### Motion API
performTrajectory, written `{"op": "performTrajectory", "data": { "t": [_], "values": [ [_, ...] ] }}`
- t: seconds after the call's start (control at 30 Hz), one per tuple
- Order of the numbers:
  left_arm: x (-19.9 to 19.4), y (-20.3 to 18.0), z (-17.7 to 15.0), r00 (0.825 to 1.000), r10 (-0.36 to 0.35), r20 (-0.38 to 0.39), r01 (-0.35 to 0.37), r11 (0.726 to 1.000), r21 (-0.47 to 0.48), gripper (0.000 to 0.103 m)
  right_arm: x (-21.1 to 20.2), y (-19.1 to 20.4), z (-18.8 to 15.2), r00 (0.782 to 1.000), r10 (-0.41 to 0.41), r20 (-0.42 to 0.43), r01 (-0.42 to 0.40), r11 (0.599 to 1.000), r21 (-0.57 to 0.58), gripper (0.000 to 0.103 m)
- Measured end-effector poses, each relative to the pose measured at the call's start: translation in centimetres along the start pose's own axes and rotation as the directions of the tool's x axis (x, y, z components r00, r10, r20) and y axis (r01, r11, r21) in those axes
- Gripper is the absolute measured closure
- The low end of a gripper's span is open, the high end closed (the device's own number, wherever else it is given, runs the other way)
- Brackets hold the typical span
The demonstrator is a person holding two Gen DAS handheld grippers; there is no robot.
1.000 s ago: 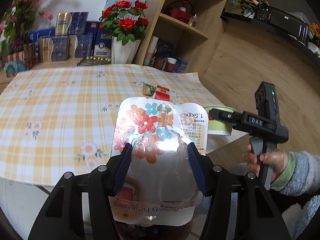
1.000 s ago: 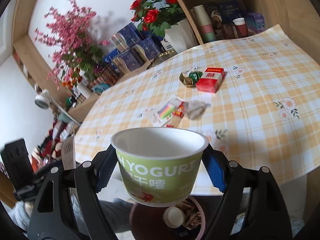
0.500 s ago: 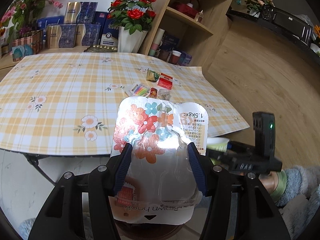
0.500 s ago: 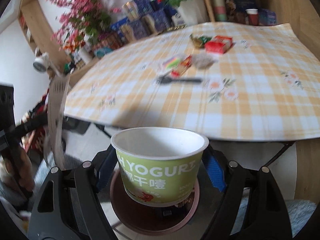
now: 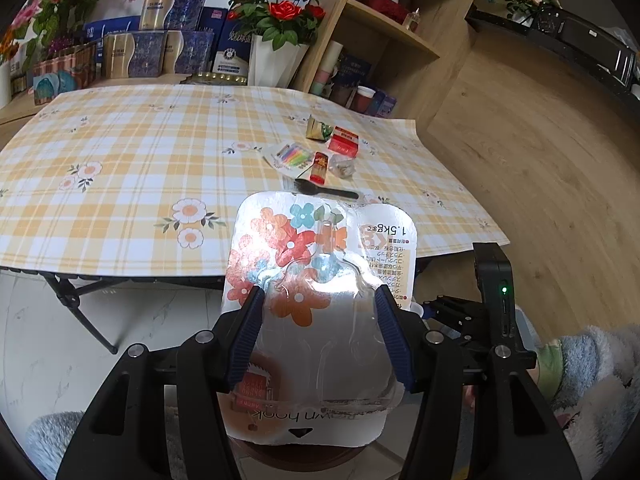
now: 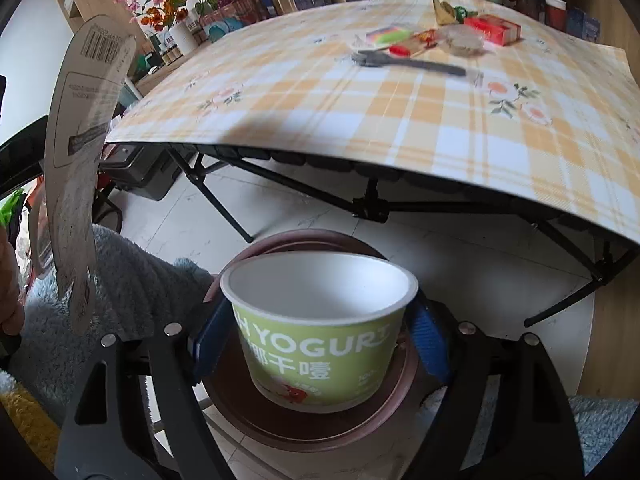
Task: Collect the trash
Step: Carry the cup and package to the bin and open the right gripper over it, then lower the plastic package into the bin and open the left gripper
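1. Yellow-and-white checked tablecloth (image 5: 120, 168) with flower prints, over a folding table on black legs; pale tiled floor beneath, wood floor and wooden shelving (image 5: 384, 36) at right, red roses in a white vase (image 5: 276, 60) and boxed goods behind.
2. Litter on the cloth, right of centre: rainbow wrapper (image 5: 294, 156), black plastic spoon (image 5: 326, 191), red carton (image 5: 343, 142).
3. Flowered blister pack (image 5: 316, 300): long axis pointing forward along the fingers, printed face up, off the table over a brown bin (image 6: 312, 420).
4. Left gripper (image 5: 318, 334): part open, blue pads clamped on the pack's two side edges.
5. Green yogurt cup (image 6: 320, 328): upright, mouth up, directly above the bin.
6. Right gripper (image 6: 318, 344): part open, pads clamped on the cup's sides.
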State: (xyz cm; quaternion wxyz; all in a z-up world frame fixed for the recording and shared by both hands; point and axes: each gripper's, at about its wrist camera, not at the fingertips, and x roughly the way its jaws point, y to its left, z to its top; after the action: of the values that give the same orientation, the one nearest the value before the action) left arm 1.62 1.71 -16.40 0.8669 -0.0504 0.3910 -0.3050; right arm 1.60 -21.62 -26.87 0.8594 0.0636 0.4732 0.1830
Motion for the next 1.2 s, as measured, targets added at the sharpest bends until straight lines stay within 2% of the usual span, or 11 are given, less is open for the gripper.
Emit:
{"op": "performTrajectory", "data": {
  "t": [0.37,0.43,0.47,0.6,0.7,0.83,0.97,1.1,1.2],
  "values": [
    [0.8,0.1,-0.7,1.0,0.01,-0.026,-0.01,1.0,-0.004,0.048,0.3,-0.4,-0.3,1.0,0.015,-0.017,-0.014,0.999,0.03,0.022],
    [0.9,0.1,-0.9,0.999,0.013,-0.03,-0.013,1.0,-0.006,0.048,0.1,-0.5,-0.2,1.0,0.021,-0.012,-0.02,0.999,0.04,0.014],
    [0.9,0.1,-0.9,0.999,0.014,-0.032,-0.014,1.0,-0.007,0.048,-0.1,-0.5,-0.2,1.0,0.02,-0.002,-0.02,0.999,0.041,0.011],
    [1.1,0.1,-1.1,0.999,0.018,-0.036,-0.018,1.0,-0.005,0.048,-1.0,-0.5,0.2,0.999,0.011,0.032,-0.012,0.999,0.04,0.009],
    [1.2,0.0,-1.3,0.999,0.021,-0.041,-0.021,1.0,0.0,0.048,-2.4,-0.8,0.6,0.996,-0.024,0.089,0.02,0.999,0.05,0.009],
    [1.6,-0.2,-1.6,0.998,0.028,-0.051,-0.028,1.0,0.015,0.048,-4.5,-1.6,1.2,0.979,-0.09,0.181,0.078,0.994,0.075,0.008],
    [2.3,-0.5,-2.0,0.997,0.033,-0.067,-0.031,0.999,0.03,0.048,-6.4,-2.5,1.7,0.947,-0.181,0.266,0.16,0.982,0.099,0.006],
    [3.3,-0.8,-2.4,0.997,0.035,-0.075,-0.03,0.997,0.065,0.048,-7.1,-3.5,1.3,0.913,-0.275,0.302,0.253,0.961,0.109,0.006],
    [4.3,-0.9,-2.6,0.997,0.024,-0.074,-0.018,0.996,0.087,0.048,-7.3,-4.6,0.5,0.898,-0.324,0.297,0.292,0.945,0.148,0.006]
  ]
}}
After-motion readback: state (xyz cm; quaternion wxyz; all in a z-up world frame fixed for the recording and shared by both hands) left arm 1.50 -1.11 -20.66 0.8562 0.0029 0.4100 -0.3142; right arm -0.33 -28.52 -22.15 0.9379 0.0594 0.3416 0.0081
